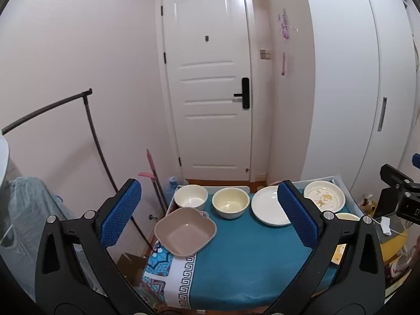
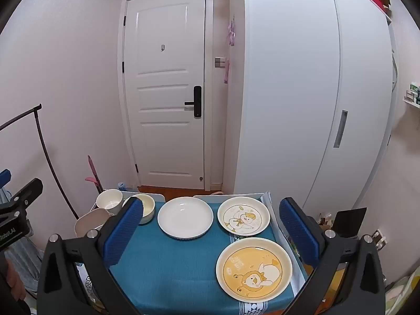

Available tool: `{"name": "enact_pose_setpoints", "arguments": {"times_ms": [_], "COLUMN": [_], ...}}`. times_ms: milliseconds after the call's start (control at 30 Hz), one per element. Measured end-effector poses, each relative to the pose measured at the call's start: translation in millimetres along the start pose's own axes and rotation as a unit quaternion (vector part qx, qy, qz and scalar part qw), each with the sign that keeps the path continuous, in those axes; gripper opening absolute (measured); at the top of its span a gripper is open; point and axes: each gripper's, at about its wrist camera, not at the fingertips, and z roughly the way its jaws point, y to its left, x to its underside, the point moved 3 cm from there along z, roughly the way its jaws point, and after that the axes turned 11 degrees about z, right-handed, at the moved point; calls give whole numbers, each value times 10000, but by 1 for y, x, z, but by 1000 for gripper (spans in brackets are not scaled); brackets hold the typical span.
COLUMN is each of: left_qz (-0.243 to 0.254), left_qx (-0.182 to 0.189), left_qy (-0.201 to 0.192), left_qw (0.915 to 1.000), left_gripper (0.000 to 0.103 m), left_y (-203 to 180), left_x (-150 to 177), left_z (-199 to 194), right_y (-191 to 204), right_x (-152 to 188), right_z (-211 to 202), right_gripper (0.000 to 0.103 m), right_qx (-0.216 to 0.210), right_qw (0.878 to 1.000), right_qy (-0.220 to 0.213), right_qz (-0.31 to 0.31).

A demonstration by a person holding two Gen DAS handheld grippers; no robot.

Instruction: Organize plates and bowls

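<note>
Nothing looks sorted yet: every dish lies by itself on the blue cloth over the small table, and neither claw has taken hold of anything. The left gripper hangs above the near side of the table with its jaws spread wide and empty; the right gripper does the same further right, also wide and empty. Along the far edge stand a white bowl and a cream bowl, close together but apart, then a plain white plate and, just beside it, a plate with a cartoon figure. Nearer the right corner lies a yellow plate, close to the cartoon one. A tan square bowl sits at the left edge, nearer than the other two bowls. No plate rests on another and no bowl is nested, so I judge the whole job is still ahead: three plates to stack, three bowls to gather. The square bowl may not nest neatly with the round ones.
</note>
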Motion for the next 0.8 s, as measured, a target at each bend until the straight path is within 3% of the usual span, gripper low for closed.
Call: {"name": "enact_pose_setpoints", "arguments": {"times_ms": [233,300,800], "left_qz": [26,-92,-32], "left_qx": [64,110,41], "left_qy": [-371,-82,-189], "left_qw": [9993,9999,9998], "left_gripper": [103,103,103], "left_y": [-12,9,6], "left_x": [-5,-1,-3], "left_z": [-24,-5,1], "right_y": [1,1,8], "right_x": [0,-1,-2], "right_z": [-1,0,2], "right_gripper": [103,103,103], "right_qx": [16,15,1], "right_qw": [10000,10000,9999], "right_qy": [-75,-76,-101], "right_qz": [-28,-33,-29]}}
